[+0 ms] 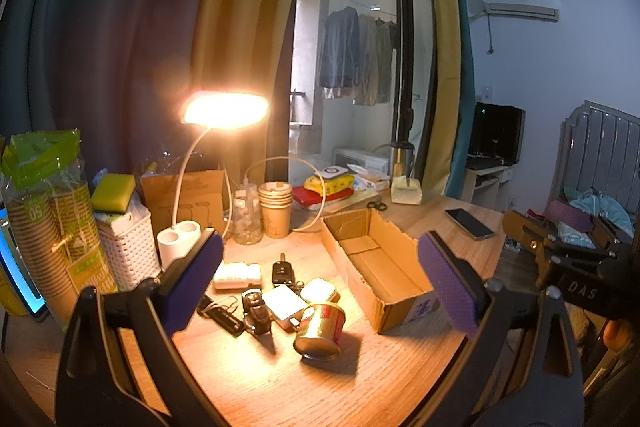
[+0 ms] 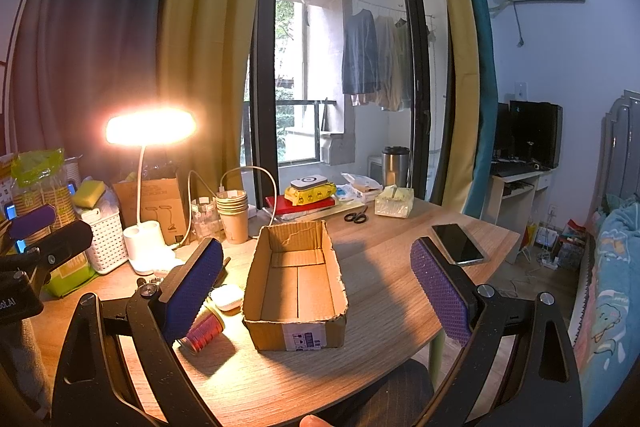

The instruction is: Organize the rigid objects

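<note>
Left wrist view: left gripper (image 1: 320, 291) jaws spread wide and empty above the pile on the table (image 1: 280, 387), where the can (image 1: 320, 329) lies on its side beside charger (image 1: 285, 306) and keys (image 1: 282, 273); box (image 1: 376, 267) empty just right. Right wrist view: right gripper (image 2: 318, 289) jaws likewise released, facing the box (image 2: 296, 287); can (image 2: 204, 331) likely stiff, light, prone to roll, so pinch across its round wall

red can (image 2: 204, 331): partly behind right jaw | white case (image 2: 227, 297): half hidden | box label (image 2: 303, 338): unreadable
</note>
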